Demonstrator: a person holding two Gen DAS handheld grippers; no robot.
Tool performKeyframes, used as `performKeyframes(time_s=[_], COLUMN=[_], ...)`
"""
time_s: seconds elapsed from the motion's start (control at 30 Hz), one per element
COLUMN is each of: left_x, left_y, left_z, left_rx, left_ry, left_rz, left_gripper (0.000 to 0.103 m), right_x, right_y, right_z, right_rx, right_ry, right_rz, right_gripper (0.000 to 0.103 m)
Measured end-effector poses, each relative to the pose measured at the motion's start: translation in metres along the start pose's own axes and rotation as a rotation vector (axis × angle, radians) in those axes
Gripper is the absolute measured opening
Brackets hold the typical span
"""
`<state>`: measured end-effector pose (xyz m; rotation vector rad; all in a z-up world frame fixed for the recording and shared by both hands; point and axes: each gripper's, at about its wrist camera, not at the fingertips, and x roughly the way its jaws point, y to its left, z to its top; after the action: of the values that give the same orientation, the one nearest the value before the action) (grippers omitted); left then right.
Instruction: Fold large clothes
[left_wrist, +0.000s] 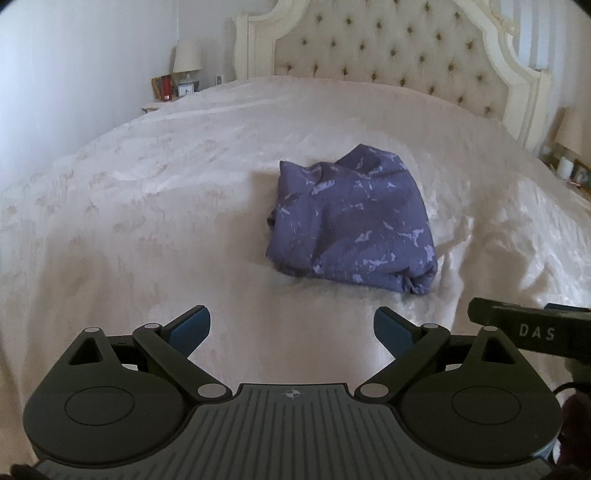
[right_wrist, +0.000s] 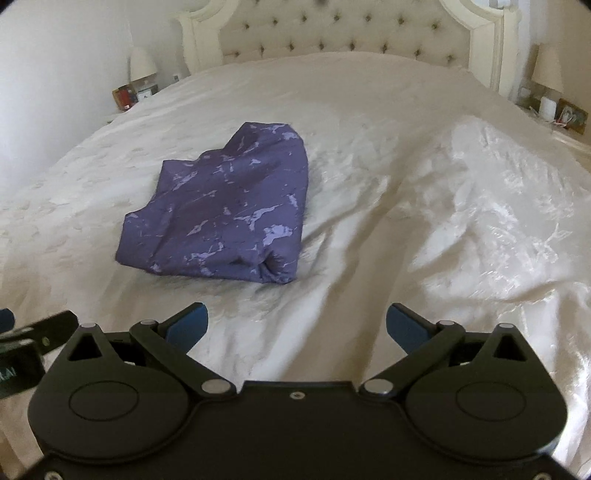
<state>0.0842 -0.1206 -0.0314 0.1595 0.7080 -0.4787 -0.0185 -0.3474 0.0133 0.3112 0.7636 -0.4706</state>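
Your purple patterned garment (left_wrist: 351, 221) lies on the bed (left_wrist: 147, 221), roughly in the middle between its side edges and nearer the foot than the headboard (left_wrist: 388, 48), already gathered into a compact, roughly rectangular bundle. Judging by that shape, most of the folding looks done — what seems left is tidying: the end toward the headboard rises in a loose peak, and the near right corner is rolled and puckered instead of lying flat. Your left hand-held gripper (left_wrist: 291, 328) is held above the bedspread short of the garment, its jaws spread wide with nothing between them; your right hand-held gripper (right_wrist: 295, 325) is the same, wide open and empty, also short of the bundle and off to its right. The two sit close side by side, since each view catches a bit of the other at its edge. The left view shows the garment's left flank and the bunched peak more clearly, plus a lamp (left_wrist: 186, 55) on the nightstand beside the headboard. The right view shows the flatter top face and the rolled corner head-on — and it alone takes in the rumpled, shiny stretch of bedspread toward the bed's right edge and the far nightstand with a white candle-like object (right_wrist: 548, 107).
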Motion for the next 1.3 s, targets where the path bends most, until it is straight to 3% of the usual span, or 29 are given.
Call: performKeyframes(time_s=[1.3], left_x=[0.012], left_y=[0.011], left_z=[-0.024], left_rx=[-0.024], left_ry=[0.083], left_rz=[0.025], left_gripper=[0.097], right_x=[0.004], right_y=[0.001], right_z=[-0.008], right_rx=[0.045], right_ry=[0.063], right_rz=[0.005], right_gripper=[0.102])
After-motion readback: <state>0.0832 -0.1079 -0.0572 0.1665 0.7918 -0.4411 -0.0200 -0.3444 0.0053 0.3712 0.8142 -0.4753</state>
